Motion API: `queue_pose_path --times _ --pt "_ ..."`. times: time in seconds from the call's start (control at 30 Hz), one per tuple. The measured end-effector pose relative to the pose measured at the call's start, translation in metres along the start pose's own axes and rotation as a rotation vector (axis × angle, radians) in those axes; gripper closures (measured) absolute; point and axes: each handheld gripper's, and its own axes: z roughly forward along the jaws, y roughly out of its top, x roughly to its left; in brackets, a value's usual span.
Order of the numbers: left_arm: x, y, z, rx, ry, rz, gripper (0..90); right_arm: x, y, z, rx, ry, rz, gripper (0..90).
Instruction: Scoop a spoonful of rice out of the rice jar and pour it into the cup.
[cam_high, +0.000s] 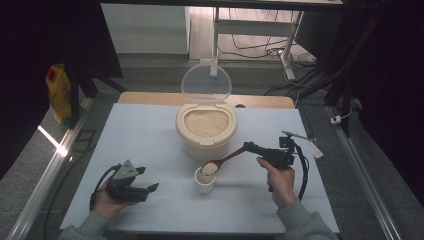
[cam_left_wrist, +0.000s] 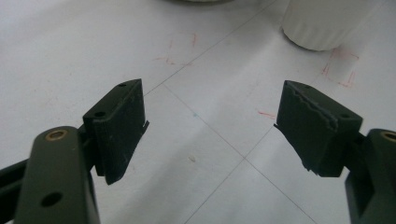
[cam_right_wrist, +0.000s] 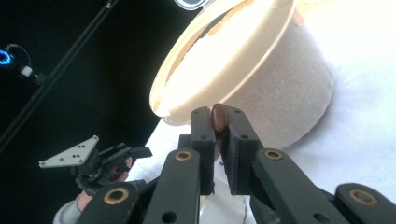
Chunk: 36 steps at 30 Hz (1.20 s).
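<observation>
A beige rice container (cam_high: 206, 127) full of rice stands mid-table, its clear lid (cam_high: 206, 82) tipped up behind it. In front of it is a small white cup (cam_high: 205, 184). A brown wooden spoon (cam_high: 227, 159) holds its rice-heaped bowl right over the cup's mouth. My right gripper (cam_high: 248, 147) is shut on the spoon's handle (cam_right_wrist: 218, 117), and the container's wall (cam_right_wrist: 275, 84) looms close behind it. My left gripper (cam_high: 148, 178) lies on the table at the left, open with nothing between its pads (cam_left_wrist: 119, 126). The cup's base (cam_left_wrist: 322, 23) is ahead to its right.
A white mat (cam_high: 150, 135) with faint red marks covers the table. A yellow bag (cam_high: 59, 92) stands off the table at the far left. Desk legs and cables (cam_high: 280, 50) lie on the floor beyond the far edge.
</observation>
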Motion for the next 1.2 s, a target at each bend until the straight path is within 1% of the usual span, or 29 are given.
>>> queue_pose_path --times 0.17,0.63,0.83,0.93,1.03,1.13,1.2 --pt "0.0 0.0 0.0 -0.001 0.001 -0.001 23.6 0.008 0.0 0.003 0.009 -0.018 -0.054 83.2" --pt "0.0 0.0 0.0 -0.001 0.001 0.001 23.6 0.021 0.002 0.009 0.03 -0.039 -0.148 83.2" --pt "0.0 0.0 0.0 0.0 0.001 0.0 23.6 0.027 0.003 0.008 0.024 -0.033 -0.228 83.2" --pt "0.0 0.0 0.0 0.0 0.002 0.0 23.6 0.032 0.003 0.007 0.02 -0.033 -0.286 83.2" --pt "0.001 0.0 0.0 -0.001 0.003 -0.001 23.6 0.037 0.003 0.007 0.018 -0.032 -0.332 83.2" --pt "0.001 0.0 -0.001 -0.003 0.003 -0.002 23.6 0.042 0.003 0.007 0.022 -0.035 -0.374 83.2" --pt "0.001 0.0 0.0 -0.002 0.003 -0.001 23.6 0.044 0.003 0.007 0.023 -0.035 -0.389 83.2"
